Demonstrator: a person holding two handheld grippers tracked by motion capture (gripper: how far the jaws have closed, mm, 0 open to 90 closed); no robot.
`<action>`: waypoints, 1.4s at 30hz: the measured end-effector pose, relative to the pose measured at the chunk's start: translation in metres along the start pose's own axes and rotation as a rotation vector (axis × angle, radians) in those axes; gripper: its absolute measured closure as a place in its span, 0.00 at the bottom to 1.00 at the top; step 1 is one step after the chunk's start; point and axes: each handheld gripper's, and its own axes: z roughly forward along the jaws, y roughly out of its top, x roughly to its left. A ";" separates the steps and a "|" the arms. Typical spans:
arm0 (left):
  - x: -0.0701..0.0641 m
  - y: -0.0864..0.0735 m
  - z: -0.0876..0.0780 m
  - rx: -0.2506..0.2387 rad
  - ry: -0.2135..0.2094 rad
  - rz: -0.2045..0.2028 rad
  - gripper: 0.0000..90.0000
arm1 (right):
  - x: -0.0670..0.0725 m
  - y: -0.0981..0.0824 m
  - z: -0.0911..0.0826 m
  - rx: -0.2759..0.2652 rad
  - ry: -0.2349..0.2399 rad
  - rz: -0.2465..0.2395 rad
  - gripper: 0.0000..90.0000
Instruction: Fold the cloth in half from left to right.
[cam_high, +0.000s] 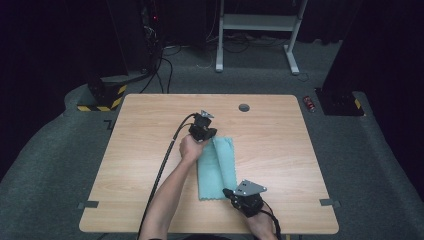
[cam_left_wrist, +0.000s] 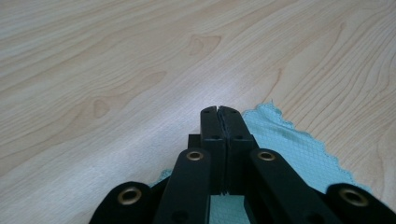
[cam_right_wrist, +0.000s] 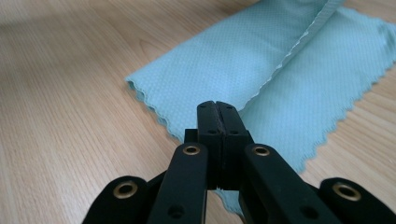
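Observation:
A teal cloth (cam_high: 218, 167) lies lengthwise on the wooden table (cam_high: 145, 150), its left part folded over the right. Seen in the left gripper view, the cloth's (cam_left_wrist: 292, 147) scalloped far corner lies under and right of my left gripper (cam_left_wrist: 218, 110), whose jaws are shut with nothing visible between the tips. From above, the left gripper (cam_high: 209, 132) sits at the cloth's far left corner. My right gripper (cam_high: 226, 191) is at the near right corner, pointing left. In its own view the right gripper (cam_right_wrist: 215, 104) is shut above the cloth (cam_right_wrist: 243, 60), pinching nothing I can see.
A grey grommet (cam_high: 244, 107) sits near the table's far edge. Tape strips (cam_high: 87, 204) (cam_high: 327, 202) mark the near corners. On the floor beyond stand a yellow-and-black striped base (cam_high: 102, 97), a white frame (cam_high: 260, 30) and a small red object (cam_high: 310, 103).

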 end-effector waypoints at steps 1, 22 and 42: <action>-0.001 0.000 0.001 0.003 -0.005 0.002 0.99 | -0.001 -0.001 -0.001 0.003 -0.003 0.000 1.00; -0.027 0.014 0.030 0.013 -0.035 0.036 0.99 | -0.008 -0.015 -0.013 0.022 -0.055 0.021 1.00; -0.036 0.016 0.043 0.021 -0.030 0.056 0.87 | -0.013 -0.019 -0.013 0.054 -0.035 0.050 0.91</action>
